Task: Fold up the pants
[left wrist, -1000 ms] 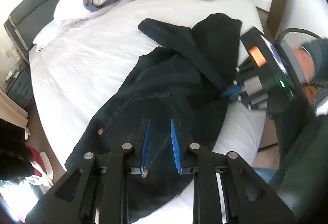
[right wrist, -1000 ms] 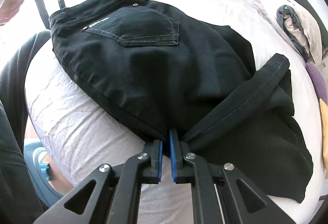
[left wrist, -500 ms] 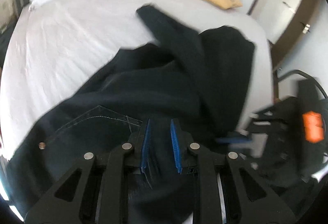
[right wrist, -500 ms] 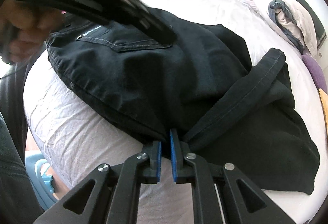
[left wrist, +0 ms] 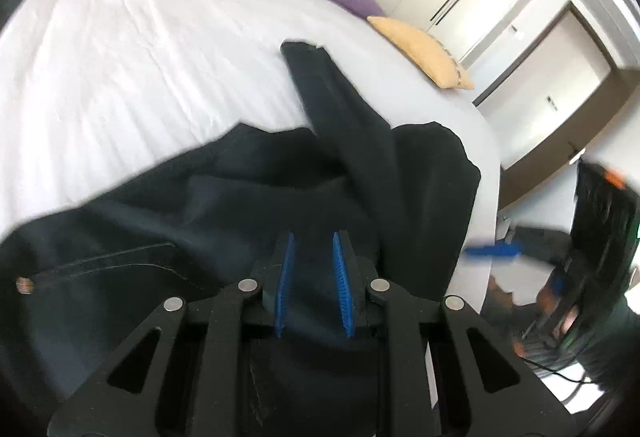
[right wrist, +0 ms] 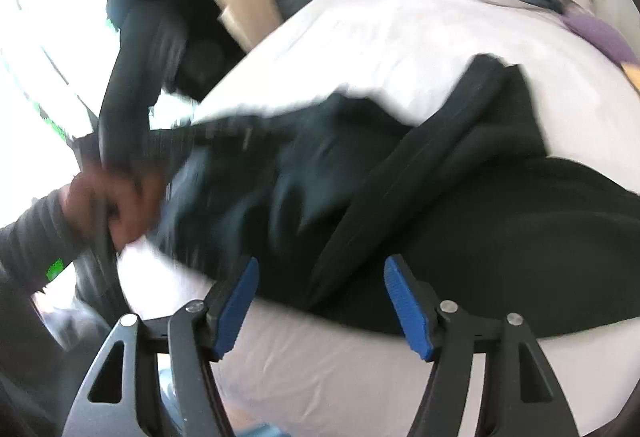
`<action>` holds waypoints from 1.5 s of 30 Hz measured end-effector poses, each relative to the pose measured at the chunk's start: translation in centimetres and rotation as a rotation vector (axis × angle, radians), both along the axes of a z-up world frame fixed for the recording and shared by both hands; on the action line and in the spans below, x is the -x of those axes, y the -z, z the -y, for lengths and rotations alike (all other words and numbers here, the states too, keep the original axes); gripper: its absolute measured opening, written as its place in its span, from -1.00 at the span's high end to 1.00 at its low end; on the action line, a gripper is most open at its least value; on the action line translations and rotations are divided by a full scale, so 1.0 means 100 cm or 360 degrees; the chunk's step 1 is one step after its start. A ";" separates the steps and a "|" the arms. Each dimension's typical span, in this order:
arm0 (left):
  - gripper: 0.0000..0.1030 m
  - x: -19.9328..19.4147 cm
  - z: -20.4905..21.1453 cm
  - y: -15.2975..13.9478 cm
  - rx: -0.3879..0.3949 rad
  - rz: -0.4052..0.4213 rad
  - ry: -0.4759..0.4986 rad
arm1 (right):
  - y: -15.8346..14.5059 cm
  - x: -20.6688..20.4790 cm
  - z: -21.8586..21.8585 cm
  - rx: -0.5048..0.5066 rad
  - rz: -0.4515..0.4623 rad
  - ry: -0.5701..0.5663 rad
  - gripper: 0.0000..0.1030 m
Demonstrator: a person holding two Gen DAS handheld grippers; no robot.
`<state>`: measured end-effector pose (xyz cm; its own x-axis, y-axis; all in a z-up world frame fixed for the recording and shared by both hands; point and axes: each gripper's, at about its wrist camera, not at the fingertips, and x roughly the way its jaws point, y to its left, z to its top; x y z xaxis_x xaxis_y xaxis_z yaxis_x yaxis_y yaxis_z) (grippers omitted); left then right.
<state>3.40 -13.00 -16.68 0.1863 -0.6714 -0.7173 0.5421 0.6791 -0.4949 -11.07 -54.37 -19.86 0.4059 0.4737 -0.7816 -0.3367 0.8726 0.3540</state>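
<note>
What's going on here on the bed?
A person is folding dark pants on a white bed, a handheld gripper in each hand. The left gripper has pants fabric pinched between its blue fingers. The right gripper is opening, its fingers spread with nothing pressed between them, the pants edge lying just ahead. One leg lies folded back over the rest, which is still bunched.
</note>
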 end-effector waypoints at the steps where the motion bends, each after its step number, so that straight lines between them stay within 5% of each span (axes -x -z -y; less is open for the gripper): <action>1: 0.63 -0.003 0.000 0.013 -0.0040 -0.0052 -0.0026 | -0.005 -0.012 0.010 -0.0030 0.0008 0.0053 -0.35; 4: 0.63 -0.013 -0.011 0.053 0.0052 -0.0240 -0.0123 | -0.020 -0.062 0.041 -0.0143 0.0035 0.0256 -0.35; 12: 0.63 -0.015 0.000 0.059 0.0050 -0.0196 -0.0108 | 0.024 -0.215 0.110 -0.0544 -0.0172 0.0703 -0.35; 18: 0.63 -0.006 -0.008 0.051 0.0047 -0.0152 -0.0104 | 0.057 -0.279 0.123 -0.0383 -0.0320 0.0805 -0.35; 26: 0.63 -0.001 -0.009 0.049 0.0062 -0.0142 -0.0108 | 0.091 -0.310 0.120 -0.0353 -0.0472 0.0795 -0.29; 32: 0.63 -0.003 -0.010 0.049 0.0074 -0.0145 -0.0110 | 0.110 -0.308 0.126 -0.0535 -0.0531 0.0768 0.25; 40: 0.63 -0.003 -0.009 0.049 0.0077 -0.0147 -0.0112 | 0.107 -0.300 0.131 -0.0828 -0.0424 0.0700 0.68; 45: 0.63 -0.004 -0.010 0.049 0.0076 -0.0147 -0.0112 | 0.099 -0.298 0.122 -0.0788 -0.0368 0.0657 0.89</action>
